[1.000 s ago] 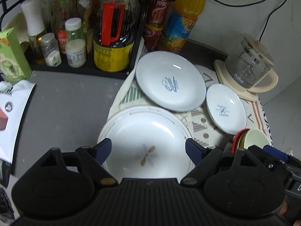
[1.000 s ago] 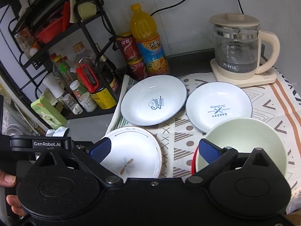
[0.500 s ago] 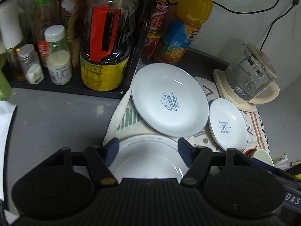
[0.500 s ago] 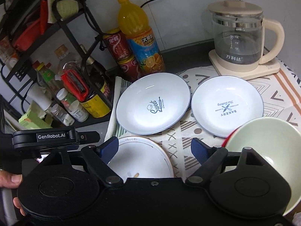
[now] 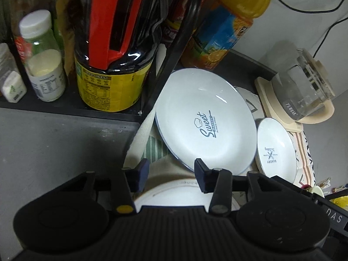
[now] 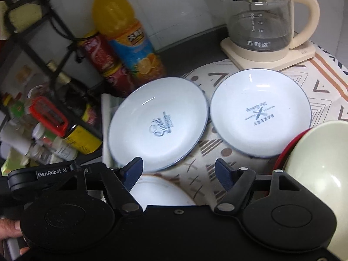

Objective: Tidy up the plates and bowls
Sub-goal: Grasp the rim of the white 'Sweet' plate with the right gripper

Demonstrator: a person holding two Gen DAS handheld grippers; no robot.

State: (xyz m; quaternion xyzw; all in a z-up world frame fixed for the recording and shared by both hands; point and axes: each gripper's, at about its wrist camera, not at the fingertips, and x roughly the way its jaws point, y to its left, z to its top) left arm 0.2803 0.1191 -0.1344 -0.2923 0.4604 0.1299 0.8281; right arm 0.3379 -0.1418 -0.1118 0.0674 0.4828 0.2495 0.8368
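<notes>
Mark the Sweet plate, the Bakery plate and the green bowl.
Sweet plate [image 5: 206, 117], left wrist view, middle of its well.
Bakery plate [image 6: 260, 113], right wrist view, printed centre.
Green bowl [image 6: 319, 161], right wrist view, inner wall.

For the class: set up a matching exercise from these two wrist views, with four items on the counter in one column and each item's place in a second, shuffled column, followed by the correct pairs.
Items
1. White plate printed "Sweet"
2. White plate printed "BAKERY"
3. Glass kettle with cream handle
4. Pale green bowl

Places
A. On a cream base by the wall
B. Nested in a red bowl
C. Nearest the black rack
D. Between the "Sweet" plate and the green bowl

Pairs: 1-C, 2-D, 3-A, 4-B
</notes>
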